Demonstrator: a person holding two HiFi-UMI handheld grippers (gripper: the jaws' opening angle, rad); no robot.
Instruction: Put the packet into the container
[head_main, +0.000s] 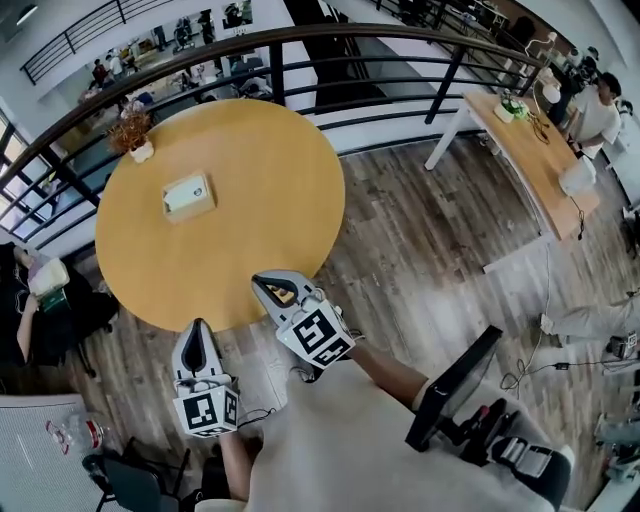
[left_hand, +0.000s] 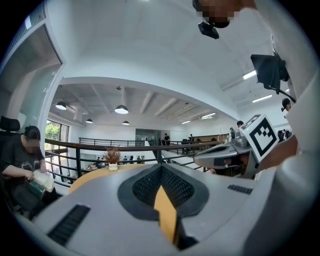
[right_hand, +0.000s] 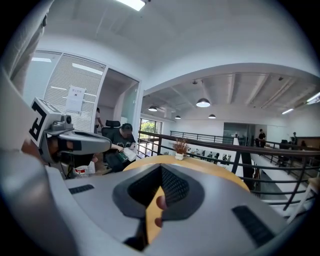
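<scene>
My grey-and-white left gripper (head_main: 197, 326) and right gripper (head_main: 262, 282), jaws pressed together on nothing, hover at the near edge of the round orange wooden table (head_main: 250, 200) with nothing in reach to grip, and well ahead of them the small cream rectangular container (head_main: 168, 199) shows white inside, maybe the packet (head_main: 188, 193).

No words or numbers here are clear enough to read. The left cube (head_main: 207, 411) on the left gripper (head_main: 197, 330) and the right cube (head_main: 322, 336) on the right gripper (head_main: 266, 286) show only black-and-white squares — no letters. A paper sheet (right_hand: 76, 98) on the blinds (right_hand: 60, 85) has print — too small to read.
</scene>
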